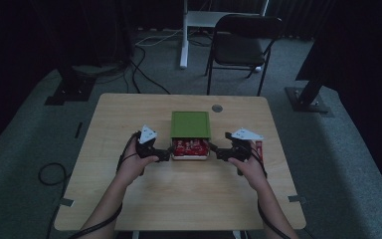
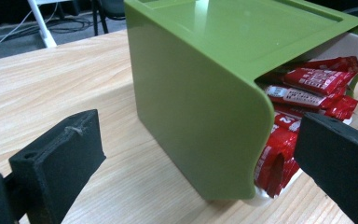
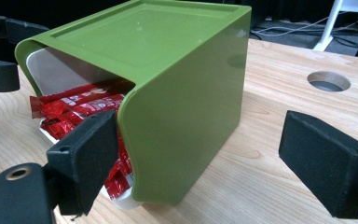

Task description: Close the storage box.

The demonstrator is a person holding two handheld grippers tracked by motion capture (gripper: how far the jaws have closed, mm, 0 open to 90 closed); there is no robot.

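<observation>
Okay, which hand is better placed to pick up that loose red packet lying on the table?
Right. The loose red packet lies just beside the right gripper; the left gripper sits across the green box.

You are reaching both forearms forward, your left gripper [image 1: 165, 153] and right gripper [image 1: 216, 152] pointing inward toward each other, jaws on each spread wide apart.

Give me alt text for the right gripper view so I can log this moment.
A glossy green plastic box cover sits over a white drawer tray stuffed with red foil snack packets, on a light wooden table. The right gripper is open, its two black jaws spread either side of the cover's near corner. A round cable hole shows in the tabletop behind.
</observation>
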